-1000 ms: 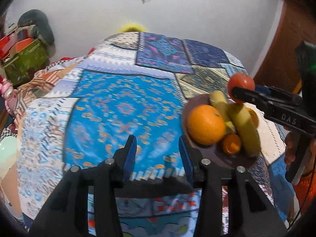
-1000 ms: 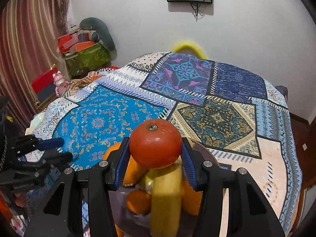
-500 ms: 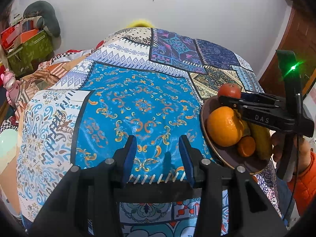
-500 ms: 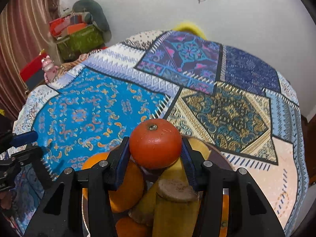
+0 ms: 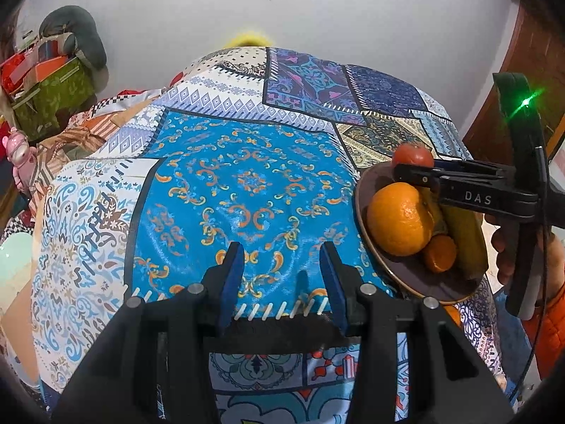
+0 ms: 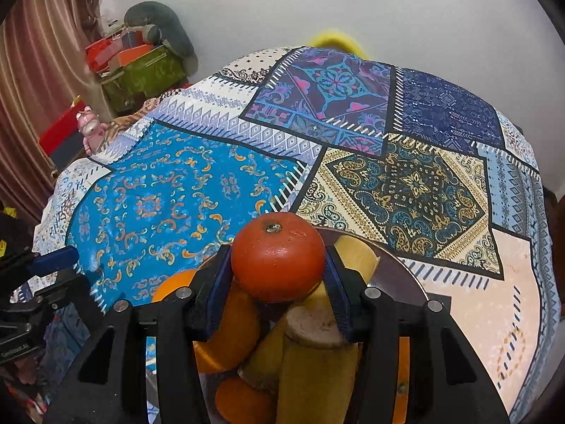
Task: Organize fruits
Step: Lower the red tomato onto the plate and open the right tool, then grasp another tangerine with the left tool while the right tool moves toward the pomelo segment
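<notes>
- Your right gripper (image 6: 278,284) has its jaws clamped on either side of the red tomato (image 6: 278,256), which sits just above the fruit pile, at the far end of the plate; whether it already touches the fruit below is hard to tell.
- Your left gripper (image 5: 282,275) holds nothing: its jaws stand apart over the blue patch of the patterned cloth (image 5: 247,183) that covers the table.
- Under the tomato, the brown plate (image 5: 406,275) already carries a big orange (image 5: 399,219), a small orange (image 5: 439,252) and two bananas (image 6: 317,364) lying side by side.
- By the look of it the gathering is nearly done: four fruits are on the plate and the tomato is over it, not yet let go.
- What is left, as far as you can judge, is to set the tomato into a stable hollow and release it; perched on the bananas it could roll off.
- One more orange-coloured thing (image 5: 452,314) peeks out under the plate's near rim; what it is cannot be told.
- No other loose fruit shows on the cloth.
</notes>
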`<act>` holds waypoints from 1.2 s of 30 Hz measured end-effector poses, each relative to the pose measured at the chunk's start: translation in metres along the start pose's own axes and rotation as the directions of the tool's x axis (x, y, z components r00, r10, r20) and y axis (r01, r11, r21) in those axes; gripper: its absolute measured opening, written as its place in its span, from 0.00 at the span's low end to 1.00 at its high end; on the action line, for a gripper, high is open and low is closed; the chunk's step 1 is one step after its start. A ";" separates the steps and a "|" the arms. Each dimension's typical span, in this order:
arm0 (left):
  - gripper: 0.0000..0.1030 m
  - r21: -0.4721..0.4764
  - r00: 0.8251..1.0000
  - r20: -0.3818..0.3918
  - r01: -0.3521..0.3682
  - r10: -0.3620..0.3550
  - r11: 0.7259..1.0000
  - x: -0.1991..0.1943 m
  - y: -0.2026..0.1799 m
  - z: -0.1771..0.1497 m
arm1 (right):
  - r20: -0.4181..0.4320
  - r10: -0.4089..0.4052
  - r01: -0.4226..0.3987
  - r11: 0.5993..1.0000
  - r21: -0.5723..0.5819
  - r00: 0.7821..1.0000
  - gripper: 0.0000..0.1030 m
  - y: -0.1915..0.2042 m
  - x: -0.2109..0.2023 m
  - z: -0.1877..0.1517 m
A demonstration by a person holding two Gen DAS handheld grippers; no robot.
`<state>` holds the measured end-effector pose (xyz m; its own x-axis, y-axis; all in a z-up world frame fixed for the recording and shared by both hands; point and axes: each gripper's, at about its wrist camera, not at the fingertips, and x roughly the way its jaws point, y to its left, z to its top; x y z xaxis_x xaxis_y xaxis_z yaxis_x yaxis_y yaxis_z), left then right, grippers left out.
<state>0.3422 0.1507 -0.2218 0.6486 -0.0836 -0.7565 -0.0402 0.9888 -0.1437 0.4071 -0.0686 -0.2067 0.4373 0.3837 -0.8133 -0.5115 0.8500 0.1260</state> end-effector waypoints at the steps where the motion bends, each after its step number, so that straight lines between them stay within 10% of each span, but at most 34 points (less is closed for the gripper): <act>1: 0.43 0.003 1.000 0.002 0.003 -0.003 1.000 -0.001 -0.002 0.000 | 0.000 0.001 -0.001 1.000 0.006 1.000 0.47 -0.001 -0.002 -0.001; 20: 0.43 0.097 0.997 0.050 0.061 -0.066 0.993 -0.061 -0.060 -0.007 | 0.179 0.032 -0.035 0.999 0.011 0.983 0.58 0.010 -0.120 -0.050; 36: 0.51 0.159 0.990 -0.084 0.124 -0.112 0.980 -0.050 -0.116 -0.051 | 0.073 0.022 -0.022 1.000 0.012 0.997 0.58 0.000 -0.137 -0.130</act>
<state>0.2760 0.0338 -0.1997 0.5826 -0.2036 -0.7869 0.1615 0.9778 -0.1334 0.2510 -0.1682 -0.1695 0.4787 0.4271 -0.7671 -0.5122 0.8455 0.1511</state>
